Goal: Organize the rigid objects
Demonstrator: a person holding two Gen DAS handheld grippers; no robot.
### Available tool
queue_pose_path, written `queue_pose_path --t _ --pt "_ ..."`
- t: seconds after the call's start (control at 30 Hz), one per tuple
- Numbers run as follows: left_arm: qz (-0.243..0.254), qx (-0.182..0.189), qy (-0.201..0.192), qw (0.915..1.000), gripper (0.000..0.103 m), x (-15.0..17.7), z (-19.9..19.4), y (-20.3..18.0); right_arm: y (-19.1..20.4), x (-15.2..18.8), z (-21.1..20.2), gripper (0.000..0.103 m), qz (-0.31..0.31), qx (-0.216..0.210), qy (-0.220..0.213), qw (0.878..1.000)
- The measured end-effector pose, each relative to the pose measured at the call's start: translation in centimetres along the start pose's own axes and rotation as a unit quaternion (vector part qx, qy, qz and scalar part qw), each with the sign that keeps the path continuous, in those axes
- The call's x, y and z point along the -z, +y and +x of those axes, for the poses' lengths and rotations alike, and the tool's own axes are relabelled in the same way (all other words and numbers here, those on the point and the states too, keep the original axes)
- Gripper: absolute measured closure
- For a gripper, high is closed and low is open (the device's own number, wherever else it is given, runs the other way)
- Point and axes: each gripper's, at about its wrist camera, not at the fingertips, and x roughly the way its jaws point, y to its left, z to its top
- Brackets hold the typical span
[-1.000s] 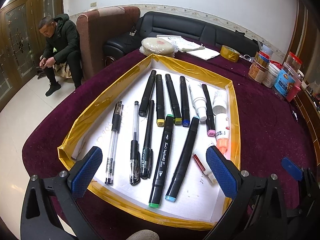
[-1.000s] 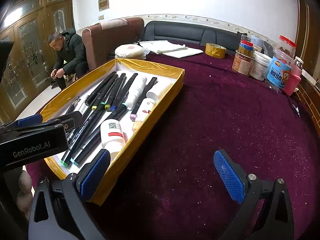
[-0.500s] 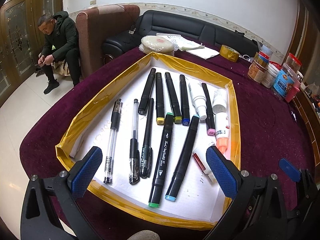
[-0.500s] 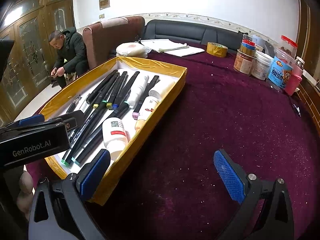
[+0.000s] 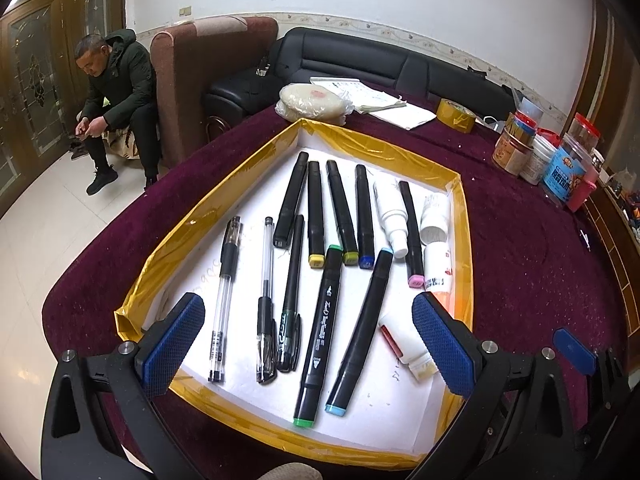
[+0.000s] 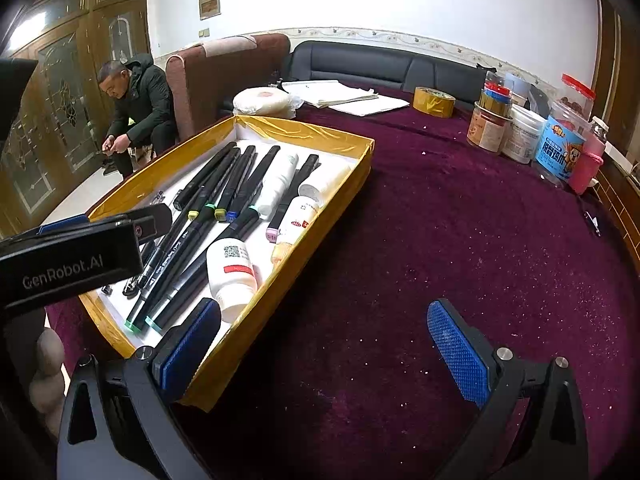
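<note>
left gripper hangs spread wide over the near end of the gold-taped tray, gripping nothing. right gripper is also gaping and empty, its left pad just over the tray's right wall, right pad above the maroon tablecloth. inside the tray: black markers and gel pens lying side by side, white bottles along the right side. jars sit far right.
</note>
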Motion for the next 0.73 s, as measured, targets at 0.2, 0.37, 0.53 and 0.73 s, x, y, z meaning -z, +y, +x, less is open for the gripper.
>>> queue_pose_path --t 0.2,0.37,0.53,0.73 --pt "-0.004 -0.007 -0.005 1.0 0.0 -0.3 -0.1 0.2 -0.2 -0.2 -0.3 0.001 0.002 -0.002 -0.002 1.0" --pt "-0.008 -0.012 -0.002 0.9999 0.0 -0.5 0.0 0.4 -0.3 -0.2 -0.4 0.001 0.001 -0.006 -0.002 1.0" --pt "-0.004 -0.02 -0.009 0.9998 0.0 -0.4 -0.5 0.4 -0.3 -0.2 -0.8 0.001 -0.002 -0.013 -0.004 1.0" --pt "0.007 -0.016 -0.017 0.9997 0.0 -0.6 -1.3 -0.5 -1.9 -0.4 -1.1 0.001 0.021 -0.028 0.004 0.999"
